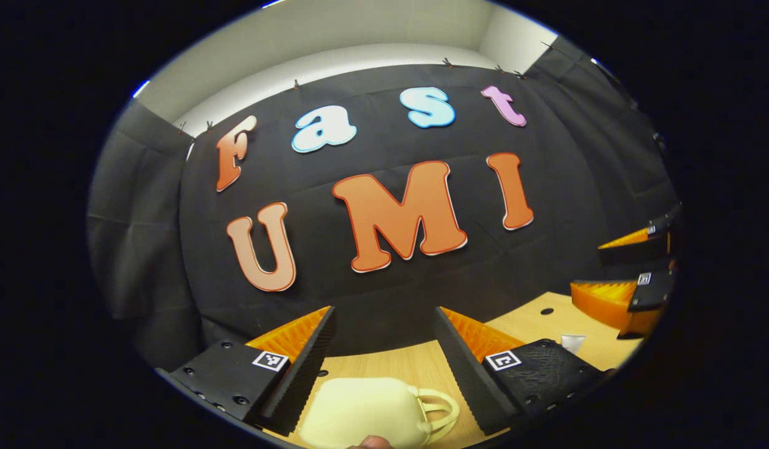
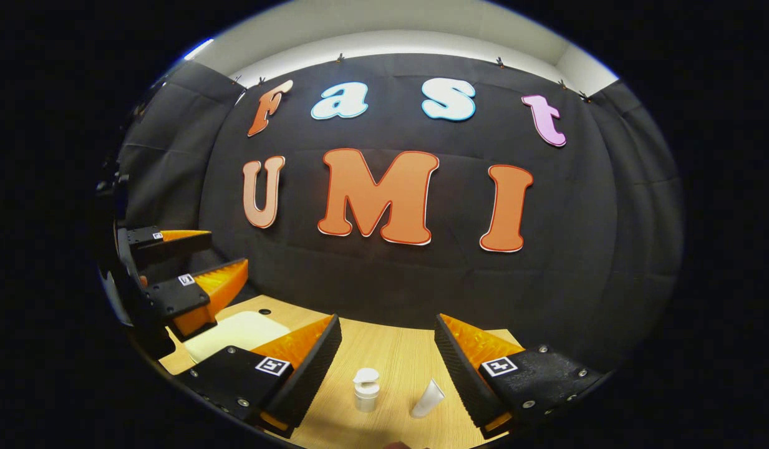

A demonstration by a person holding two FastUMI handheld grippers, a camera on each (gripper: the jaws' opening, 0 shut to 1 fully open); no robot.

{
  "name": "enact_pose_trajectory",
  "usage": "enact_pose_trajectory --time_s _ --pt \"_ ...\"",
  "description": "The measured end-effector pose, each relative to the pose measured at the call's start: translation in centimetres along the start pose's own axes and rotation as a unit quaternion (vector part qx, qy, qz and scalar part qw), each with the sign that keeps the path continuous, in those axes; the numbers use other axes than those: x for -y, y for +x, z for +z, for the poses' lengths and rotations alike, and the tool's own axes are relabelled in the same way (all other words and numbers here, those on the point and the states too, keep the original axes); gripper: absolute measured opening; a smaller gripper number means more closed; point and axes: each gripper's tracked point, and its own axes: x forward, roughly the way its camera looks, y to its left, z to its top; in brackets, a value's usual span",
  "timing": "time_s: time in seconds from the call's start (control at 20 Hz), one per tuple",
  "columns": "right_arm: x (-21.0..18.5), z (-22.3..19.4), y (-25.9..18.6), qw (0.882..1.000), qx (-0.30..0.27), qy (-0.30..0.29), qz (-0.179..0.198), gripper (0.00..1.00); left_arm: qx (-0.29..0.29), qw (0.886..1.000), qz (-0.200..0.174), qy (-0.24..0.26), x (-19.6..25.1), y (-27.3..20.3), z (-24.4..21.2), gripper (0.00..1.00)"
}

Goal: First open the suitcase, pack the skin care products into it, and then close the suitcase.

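Closed cream suitcase (image 1: 365,411) lies on the bench (image 1: 396,365); both grippers, left gripper (image 1: 384,340) and right gripper (image 2: 387,346), hover wide open, empty. Approach its handle (image 1: 437,408) squarely to open.

One cream suitcase (image 1: 365,415) lies shut on the table, seen between the left gripper's fingers in the left gripper view. Two skin care products stand between the right gripper's fingers in the right gripper view: one white bottle (image 2: 366,390) and one white tube (image 2: 427,399), just beside each other.
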Motion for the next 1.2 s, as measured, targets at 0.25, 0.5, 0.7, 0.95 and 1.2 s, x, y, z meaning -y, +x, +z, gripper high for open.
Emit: enact_pose_trajectory --time_s 0.25,0.5,0.7,0.95,1.2 --pt "1.1 -0.3 -0.2 1.0 -0.002 -0.009 -0.006 0.95 -0.041 0.996 -0.039 0.074 3.5 0.4 -4.7 0.99" --pt "2.9 -0.8 -0.6 1.0 -0.007 -0.015 -0.023 0.96 -0.094 0.982 -0.079 0.143 6.8 1.0 -11.8 0.98" --pt "4.3 -2.0 -0.8 0.997 -0.019 -0.064 -0.04 0.96 -0.125 0.976 -0.095 0.154 7.5 1.4 -15.2 0.98" --pt "6.9 -2.1 -1.2 0.996 -0.022 -0.047 -0.072 0.96 -0.145 0.958 -0.131 0.212 9.0 1.2 -19.3 0.98" --pt "8.5 -2.3 -1.5 0.994 -0.025 -0.046 -0.095 0.96 -0.16 0.933 -0.163 0.278 10.7 0.6 -23.2 0.98"
